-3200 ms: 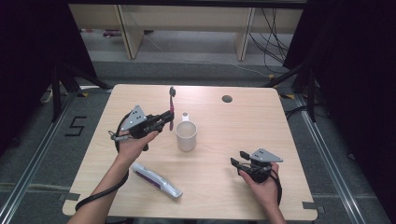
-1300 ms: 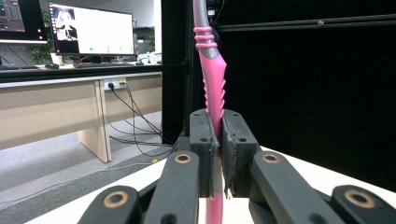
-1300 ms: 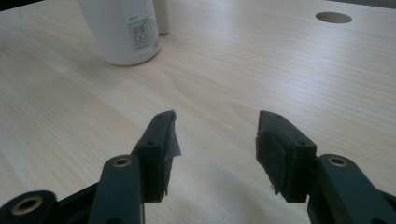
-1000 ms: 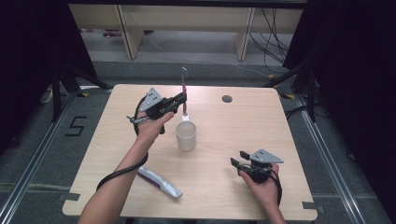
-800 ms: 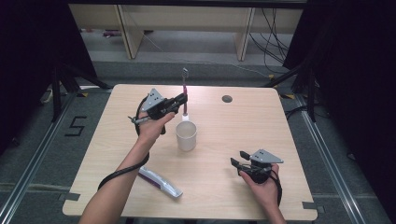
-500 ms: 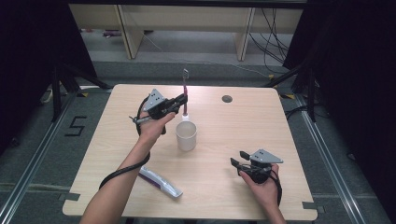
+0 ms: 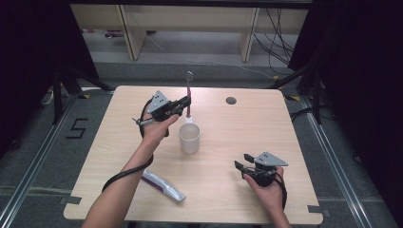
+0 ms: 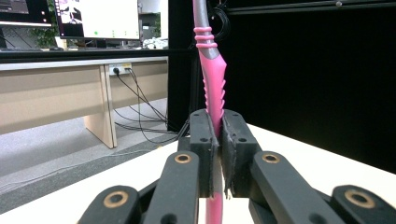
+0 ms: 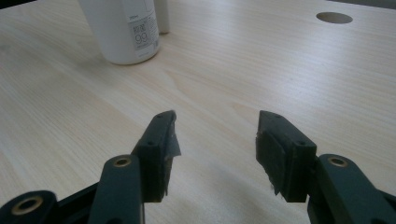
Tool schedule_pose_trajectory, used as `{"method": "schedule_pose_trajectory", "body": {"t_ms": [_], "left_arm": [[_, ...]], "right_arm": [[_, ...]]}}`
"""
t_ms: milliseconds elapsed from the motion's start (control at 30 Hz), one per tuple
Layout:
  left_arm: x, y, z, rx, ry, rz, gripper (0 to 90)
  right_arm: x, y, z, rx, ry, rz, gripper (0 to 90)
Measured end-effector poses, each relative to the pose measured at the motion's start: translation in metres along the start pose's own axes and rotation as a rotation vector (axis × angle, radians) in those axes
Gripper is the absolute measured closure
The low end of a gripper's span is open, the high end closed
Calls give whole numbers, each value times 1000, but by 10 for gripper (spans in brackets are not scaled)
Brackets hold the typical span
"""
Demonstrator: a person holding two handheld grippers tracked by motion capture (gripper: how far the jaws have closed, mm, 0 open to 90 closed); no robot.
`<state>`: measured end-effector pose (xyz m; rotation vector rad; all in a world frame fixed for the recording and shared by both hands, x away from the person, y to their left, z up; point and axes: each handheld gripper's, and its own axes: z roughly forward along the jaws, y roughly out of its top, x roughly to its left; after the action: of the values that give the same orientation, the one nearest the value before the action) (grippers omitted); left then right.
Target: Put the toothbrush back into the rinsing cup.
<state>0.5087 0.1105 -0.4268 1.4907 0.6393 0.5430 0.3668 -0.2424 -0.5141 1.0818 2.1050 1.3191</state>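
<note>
The slim pink-and-grey plastic toothbrush [image 7: 189, 95] was held upright above the far rim of the white cylindrical cup [image 7: 189, 138], bristle end up; whether its lower tip was inside the cup could not be told. In the left gripper view the pink ribbed handle [image 8: 215, 100] was seen pinched between the two black jaws of the left gripper [image 7: 183, 105], which were pressed together on it. Compared with a few seconds earlier, when the brush was carried beside the cup at the left, it had been moved to a position over the cup and farther up the pale wooden table [image 7: 294, 123]; over the last second almost no motion was recorded. This was judged to indicate placement of the brush into the cup. The right gripper [image 7: 241, 166] was rested near the right front of the table with its jaws spread and empty, unchanged throughout. A white-and-purple toothpaste tube [image 7: 163, 185] was left lying flat near the front edge, untouched.
</note>
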Motion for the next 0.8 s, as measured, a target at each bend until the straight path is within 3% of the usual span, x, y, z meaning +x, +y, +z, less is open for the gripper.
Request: {"method": "schedule_pose_trajectory", "body": {"t_ms": [133,200,467,533,567,667,700,800], "left_arm": [[0,-2,1,4,1,-4,836],[1,-4,1,6,2,-6,836],[2,-5,2,12,3,-3,836],[3,-6,3,11,5,-4,836],[3,-7,3,12,7,-7,836],[3,-7,3,13,8,-8,836],[4,-8,4,13,8,-8,836],[4,-8,5,11,9,-9,836]], "right_arm": [[1,0,1,-1,17,24,482],[0,0,0,0,0,1,482],[1,0,0,4,9,17,482],[0,0,-1,9,-4,-3,482],[3,0,-1,27,1,36,482],[3,0,-1,25,2,37,482],[0,0,0,8,-7,1,482],[1,0,0,13,-1,17,482]]}}
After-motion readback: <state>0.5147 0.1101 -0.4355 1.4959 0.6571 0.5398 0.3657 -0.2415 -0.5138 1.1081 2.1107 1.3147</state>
